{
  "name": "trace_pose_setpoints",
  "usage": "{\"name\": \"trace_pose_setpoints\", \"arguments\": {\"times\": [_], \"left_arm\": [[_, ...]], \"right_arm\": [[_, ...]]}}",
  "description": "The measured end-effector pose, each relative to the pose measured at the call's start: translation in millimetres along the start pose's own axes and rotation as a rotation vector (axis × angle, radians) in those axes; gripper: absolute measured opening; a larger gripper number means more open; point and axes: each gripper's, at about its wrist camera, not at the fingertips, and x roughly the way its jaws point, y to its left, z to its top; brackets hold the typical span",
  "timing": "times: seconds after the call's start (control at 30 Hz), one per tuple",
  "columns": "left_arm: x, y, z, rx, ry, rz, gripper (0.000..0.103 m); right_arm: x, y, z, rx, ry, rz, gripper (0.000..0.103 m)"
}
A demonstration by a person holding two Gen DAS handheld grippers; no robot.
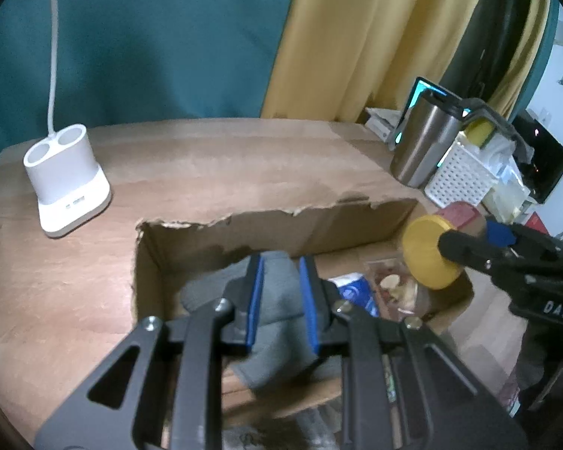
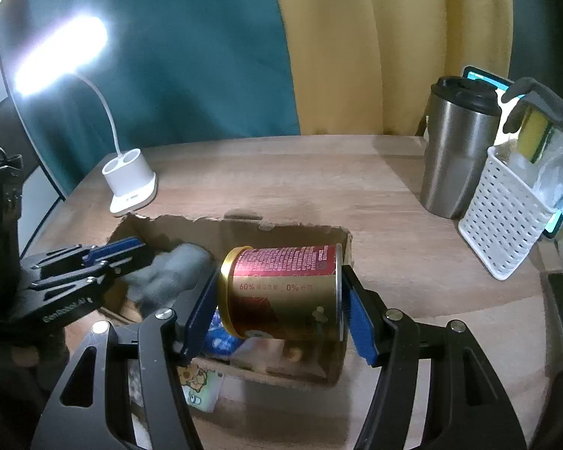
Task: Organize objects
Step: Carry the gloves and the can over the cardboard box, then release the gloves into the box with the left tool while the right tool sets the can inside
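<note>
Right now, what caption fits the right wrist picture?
Right gripper holds a red-and-gold can sideways over the torn cardboard box.

A home desk or bedroom corner, by the look of it. Beyond the tongs a wooden table [image 2: 281,180] backs onto teal and yellow curtains [image 2: 356,56], with a white gooseneck lamp [image 2: 129,183] far left and a steel travel mug [image 2: 456,150] and white basket [image 2: 503,221] far right.

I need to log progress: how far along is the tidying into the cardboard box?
Done: a blue packet and snack items already lie in the cardboard box. In hand: the left gripper holds a grey cloth, and the right gripper a red-gold can, both over the box. Left: releasing them.
</note>
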Motion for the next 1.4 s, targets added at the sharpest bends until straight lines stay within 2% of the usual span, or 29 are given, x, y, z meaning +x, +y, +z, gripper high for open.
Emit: {"name": "trace_pose_setpoints", "arguments": {"times": [0.6,0.77,1.07,1.13,1.23,1.3,1.37,1.4], "left_arm": [[33.2,-0.4,-4.8,-0.012,0.084,-0.018,0.022],[35.0,0.2,-3.9,-0.015,0.09,-0.016,0.022],[26.0,-4.8,0.0,-0.006,0.068,0.004,0.03],[23.6,-5.2,0.0,-0.007,0.066,0.009,0.031],[21.0,-6.5,0.0,-0.011,0.064,0.015,0.039],[18.1,-7.8,0.6,-0.017,0.059,0.018,0.051],[14.5,-9.2,0.8,-0.02,0.05,0.019,0.058],[12.4,-10.4,1.1,-0.019,0.045,0.024,0.058]], "right_arm": [[34.0,-2.7,13.9,-0.005,0.031,0.015,0.066],[43.4,-5.2,11.9,0.004,0.051,0.004,0.066],[48.6,-7.1,7.6,0.009,0.051,0.003,0.066],[48.4,-7.2,6.2,0.007,0.047,0.002,0.07],[47.3,-7.4,4.2,0.003,0.038,0.008,0.073],[45.7,-8.6,3.7,0.002,0.035,0.012,0.073],[43.2,-9.3,3.1,0.002,0.029,0.014,0.073],[41.6,-9.6,2.8,0.003,0.026,0.015,0.073]]}}
